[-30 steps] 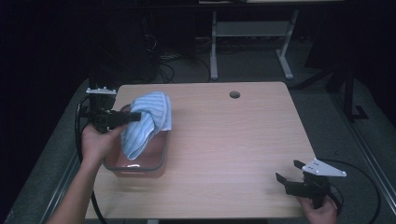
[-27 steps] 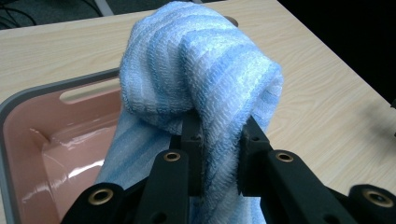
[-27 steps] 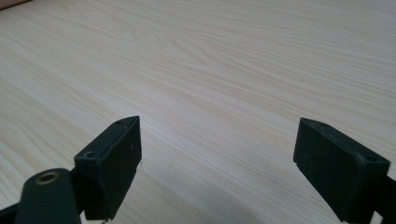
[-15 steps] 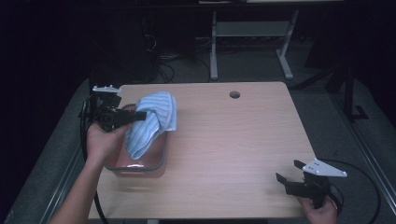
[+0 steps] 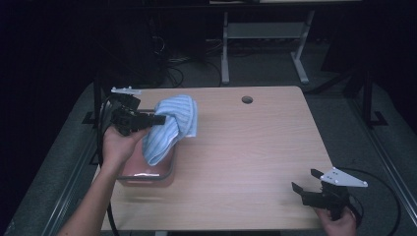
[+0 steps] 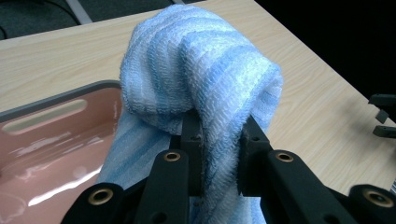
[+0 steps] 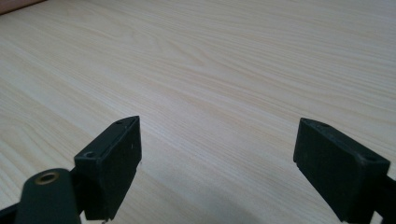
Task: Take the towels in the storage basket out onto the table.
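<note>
Lifting since a second ago, the left gripper [image 5: 158, 118] has carried the towel [image 5: 169, 129] higher above the pink tub [image 5: 147, 173], suggesting removal is under way, jaws clamped on a fold, while the right gripper [image 5: 306, 192] idles wide apart near the table [image 5: 255, 147] corner.

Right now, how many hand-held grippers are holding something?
1. The left hand-held gripper is shut on the blue striped towel above the pink bin; the right hand-held gripper is open, empty, near the table's front-right corner.
</note>
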The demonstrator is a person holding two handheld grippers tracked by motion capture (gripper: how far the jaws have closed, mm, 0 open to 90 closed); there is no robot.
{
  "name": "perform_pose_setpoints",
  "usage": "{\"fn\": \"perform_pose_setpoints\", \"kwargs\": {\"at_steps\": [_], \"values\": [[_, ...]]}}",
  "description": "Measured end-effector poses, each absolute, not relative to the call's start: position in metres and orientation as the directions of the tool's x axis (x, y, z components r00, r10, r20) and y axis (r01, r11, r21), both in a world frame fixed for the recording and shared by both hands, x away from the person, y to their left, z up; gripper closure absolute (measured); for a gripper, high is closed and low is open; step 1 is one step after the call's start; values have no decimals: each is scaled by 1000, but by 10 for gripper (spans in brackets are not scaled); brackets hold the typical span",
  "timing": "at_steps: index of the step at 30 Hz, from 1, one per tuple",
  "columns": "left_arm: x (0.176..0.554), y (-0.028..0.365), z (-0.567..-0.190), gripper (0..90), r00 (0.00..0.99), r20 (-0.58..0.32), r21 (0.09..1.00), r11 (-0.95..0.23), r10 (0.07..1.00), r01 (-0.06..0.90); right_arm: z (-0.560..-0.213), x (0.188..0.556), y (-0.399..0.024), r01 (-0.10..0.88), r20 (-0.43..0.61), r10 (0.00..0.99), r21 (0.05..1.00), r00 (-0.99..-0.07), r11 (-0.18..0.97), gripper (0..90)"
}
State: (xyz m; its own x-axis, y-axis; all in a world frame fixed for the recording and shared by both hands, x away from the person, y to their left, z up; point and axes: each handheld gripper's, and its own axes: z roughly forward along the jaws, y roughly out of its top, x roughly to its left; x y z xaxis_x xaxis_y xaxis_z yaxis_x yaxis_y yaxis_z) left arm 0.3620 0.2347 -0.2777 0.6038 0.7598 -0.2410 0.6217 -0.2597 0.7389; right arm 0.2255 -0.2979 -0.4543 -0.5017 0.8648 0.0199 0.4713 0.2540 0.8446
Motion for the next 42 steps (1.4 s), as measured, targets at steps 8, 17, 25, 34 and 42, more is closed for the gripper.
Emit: {"fn": "perform_pose_setpoints", "kwargs": {"at_steps": [8, 17, 25, 34, 42], "values": [[365, 220, -276, 764, 620, -241, 734, -278, 746, 620, -454, 225, -299, 471, 25, 865, 846, -501, 248, 147], [368, 211, -276, 764, 636, -242, 733, -291, 733, 615, -454, 225, -297, 472, 24, 863, 845, -504, 252, 147], [371, 201, -279, 763, 645, -253, 735, -290, 721, 613, -454, 227, -296, 473, 32, 863, 847, -504, 244, 147], [376, 183, -280, 763, 669, -259, 733, -309, 696, 606, -454, 229, -293, 474, 34, 859, 845, -510, 247, 147], [380, 166, -281, 763, 685, -267, 733, -318, 678, 601, -454, 228, -294, 473, 43, 858, 848, -512, 239, 147]]}}
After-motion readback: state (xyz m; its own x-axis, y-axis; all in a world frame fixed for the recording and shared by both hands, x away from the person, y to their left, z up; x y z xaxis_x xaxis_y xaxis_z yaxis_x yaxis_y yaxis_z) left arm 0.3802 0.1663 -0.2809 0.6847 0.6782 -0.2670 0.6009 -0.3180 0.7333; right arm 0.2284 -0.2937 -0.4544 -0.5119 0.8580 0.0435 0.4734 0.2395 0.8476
